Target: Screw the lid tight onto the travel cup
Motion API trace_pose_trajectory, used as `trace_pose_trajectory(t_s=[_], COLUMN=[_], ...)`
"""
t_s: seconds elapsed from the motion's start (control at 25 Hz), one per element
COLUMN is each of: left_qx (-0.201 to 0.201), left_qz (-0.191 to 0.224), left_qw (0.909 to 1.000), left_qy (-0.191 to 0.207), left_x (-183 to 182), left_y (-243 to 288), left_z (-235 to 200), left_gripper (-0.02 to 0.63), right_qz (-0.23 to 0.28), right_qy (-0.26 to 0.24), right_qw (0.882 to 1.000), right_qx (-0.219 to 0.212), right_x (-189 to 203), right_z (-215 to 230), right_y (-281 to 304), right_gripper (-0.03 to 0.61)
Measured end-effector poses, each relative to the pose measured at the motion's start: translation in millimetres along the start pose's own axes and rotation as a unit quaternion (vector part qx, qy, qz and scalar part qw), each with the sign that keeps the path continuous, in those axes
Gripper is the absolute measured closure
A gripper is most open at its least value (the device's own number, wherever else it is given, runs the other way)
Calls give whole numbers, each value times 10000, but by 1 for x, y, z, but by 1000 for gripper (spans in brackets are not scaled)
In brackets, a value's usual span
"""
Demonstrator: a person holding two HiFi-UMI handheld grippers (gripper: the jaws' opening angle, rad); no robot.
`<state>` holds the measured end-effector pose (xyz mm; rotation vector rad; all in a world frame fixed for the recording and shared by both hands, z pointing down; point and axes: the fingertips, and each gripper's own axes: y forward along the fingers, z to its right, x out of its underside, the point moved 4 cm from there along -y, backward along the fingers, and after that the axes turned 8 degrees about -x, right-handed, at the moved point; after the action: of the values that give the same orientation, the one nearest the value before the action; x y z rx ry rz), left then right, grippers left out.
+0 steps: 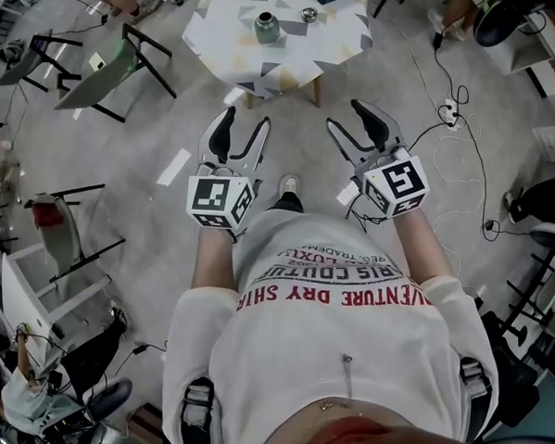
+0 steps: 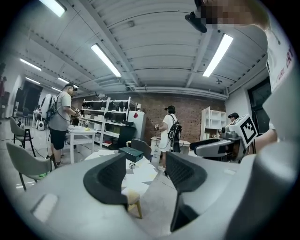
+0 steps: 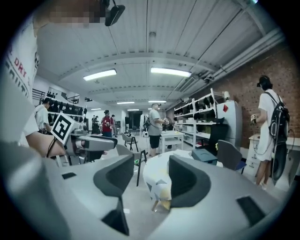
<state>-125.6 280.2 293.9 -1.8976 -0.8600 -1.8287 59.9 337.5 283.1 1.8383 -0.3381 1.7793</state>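
Though short of the table (image 1: 222,39), left gripper (image 1: 247,119) and right gripper (image 1: 346,116) jaws apart, empty; metallic travel cup (image 1: 266,26) upright.

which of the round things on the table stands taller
The cup, the grey upright cylinder; the lid to its right is small and low.

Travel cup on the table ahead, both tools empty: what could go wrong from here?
1. The travel cup stands free on the table; a nudge from the open left tool or right tool may tip it.
2. The small lid lies apart and could slip.
3. The power strip and its floor cables might snag a foot.
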Motion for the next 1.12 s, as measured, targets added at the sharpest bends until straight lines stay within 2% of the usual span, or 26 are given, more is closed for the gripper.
trace_pose_trajectory(t_s=[0.2, 0.4, 0.72, 0.92, 1.12], left_qx=[38, 62, -401, -845, -1426], left_qz=[-96, -354, -857, -987, -1146], left_qw=[9999, 9993, 9952, 9900, 9796], left_qy=[-65, -26, -262, -554, -831], left_x=[-7, 3, 46, 63, 84], left_y=[70, 129, 194, 242, 285], left_z=[-45, -70, -89, -94, -102], left_gripper=[362, 349, 337, 337, 306], right_qz=[-217, -506, -940, -1316, -2061], right_qy=[-63, -8, -232, -372, -791], right_qw=[9996, 9980, 9907, 9799, 9564], right_qx=[-139, -384, -956, -1450, -1913], right_x=[-10, -6, 17, 33, 73], right_z=[55, 101, 172, 232, 287], right_y=[69, 123, 189, 226, 257], right_gripper=[376, 376, 376, 376, 376])
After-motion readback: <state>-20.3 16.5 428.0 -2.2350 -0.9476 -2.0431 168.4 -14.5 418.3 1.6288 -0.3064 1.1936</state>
